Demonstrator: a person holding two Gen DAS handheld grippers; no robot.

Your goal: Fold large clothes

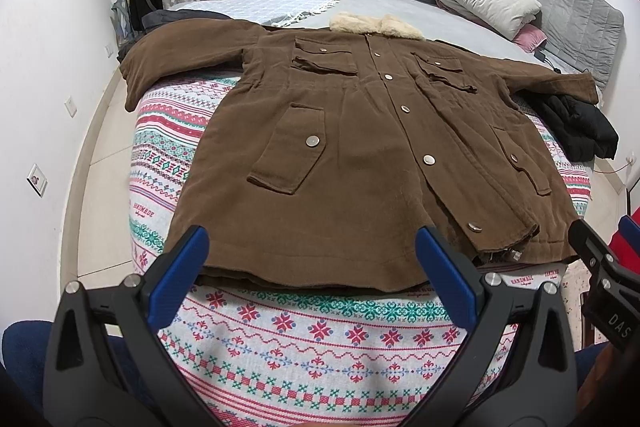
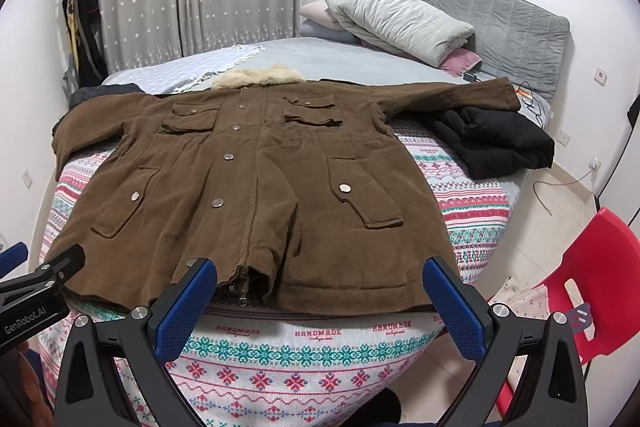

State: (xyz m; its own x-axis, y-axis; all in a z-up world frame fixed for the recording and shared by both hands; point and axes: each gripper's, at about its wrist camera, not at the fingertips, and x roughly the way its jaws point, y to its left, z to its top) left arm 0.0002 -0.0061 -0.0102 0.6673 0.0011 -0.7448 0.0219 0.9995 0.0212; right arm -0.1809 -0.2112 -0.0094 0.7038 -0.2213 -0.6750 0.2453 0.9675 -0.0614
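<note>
Brown coat with a cream collar; beneath it, a blanket banded in red, green and white snowflakes. Beside the coat, a black jacket.

You see a brown corduroy coat lying front-up and buttoned on the patterned bedspread, sleeves spread wide, its cream fleece collar farthest from you.

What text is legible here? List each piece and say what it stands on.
"HANDMADE": repeated red print on the patterned bedspread; the small script beneath it is too small to read.
"GenRobot.AI": on the left gripper body.
"DAS": on the right gripper body, cut off at the frame edge.
</note>
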